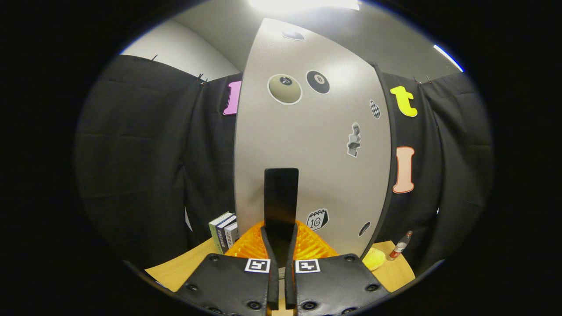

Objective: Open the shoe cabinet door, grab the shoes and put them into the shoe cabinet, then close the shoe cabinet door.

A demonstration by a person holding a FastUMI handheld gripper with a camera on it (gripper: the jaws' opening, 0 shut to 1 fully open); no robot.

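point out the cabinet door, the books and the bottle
cabinet door (307, 145): gripper view, bare middle of the panel
books (223, 230): gripper view, spines
bottle (400, 246): gripper view, body

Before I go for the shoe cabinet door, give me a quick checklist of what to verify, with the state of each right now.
1. Cabinet door closed and facing the claw: ok, it looks flat and shut.
2. Claw ready to take an edge: not ok, its fingers are pressed together with nothing between them.
3. Fingertips touching the door: cannot tell.
4. A handle or edge to pull: cannot tell, the door's face shows stickers alone.
5. Books beside the door's foot, out of its swing: cannot tell.
6. Bottle on the table, well off to the side of the fingers: ok.
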